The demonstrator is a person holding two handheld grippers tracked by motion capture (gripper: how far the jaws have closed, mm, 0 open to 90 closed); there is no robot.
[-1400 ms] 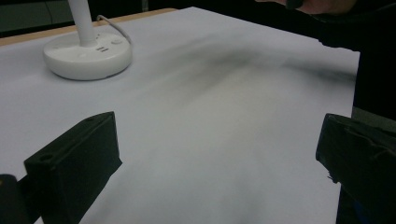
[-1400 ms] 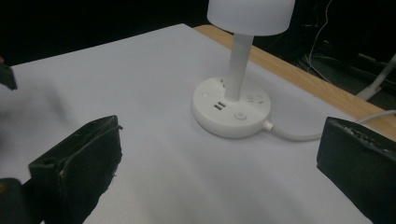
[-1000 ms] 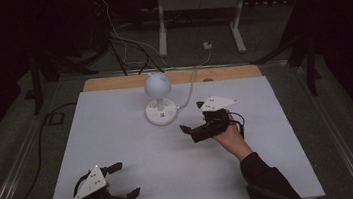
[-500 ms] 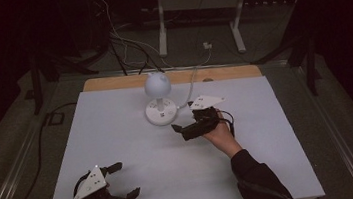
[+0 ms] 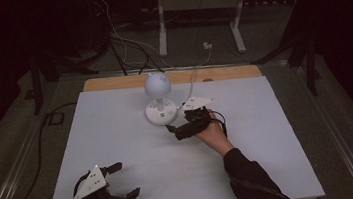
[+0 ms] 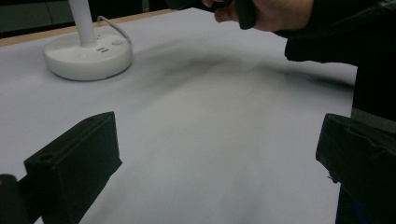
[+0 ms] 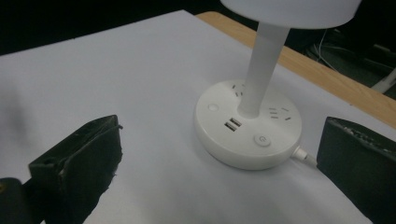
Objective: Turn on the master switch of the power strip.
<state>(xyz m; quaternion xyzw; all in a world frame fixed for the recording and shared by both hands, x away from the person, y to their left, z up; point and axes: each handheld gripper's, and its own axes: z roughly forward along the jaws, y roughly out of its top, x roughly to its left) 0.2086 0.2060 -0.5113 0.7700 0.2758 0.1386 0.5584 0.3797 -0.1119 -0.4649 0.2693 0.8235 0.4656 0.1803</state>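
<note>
Jaws of the left gripper (image 5: 121, 183) stand wide apart with nothing between them; it rests at the near left corner of the table (image 5: 117, 126), same place as one second ago. In the left gripper view its two black jaws frame bare white surface, with the lamp (image 6: 88, 53) base far off.

Right gripper (image 5: 174, 130) has changed. Over the last second it moved leftward across the table's middle toward the lamp (image 5: 158, 101); the tips now lie just beside the near right of the base, not touching it as far as I can tell. Jaws spread wide, nothing held. The person's right hand (image 5: 213, 131) and dark sleeve (image 5: 254, 181) trail behind it toward the near edge.

Right gripper view: base (image 7: 247, 130) sits between the two open jaws, slightly farther on. On top of the base, a round power button (image 7: 261, 140) with the usual power symbol, a second plain round button (image 7: 213, 107), two USB ports (image 7: 232, 124) and socket slots either side of the stem (image 7: 264, 70). No brand name or text is readable. White cord (image 7: 303, 154) leaves the base on the jaw's right side.

Judgement: the approach means the lamp is the target, probably a button press or a grasp of the base; contact not yet made.

Lamp stands toward the far edge, centre, upright, shade (image 5: 156, 83) unlit.
</note>
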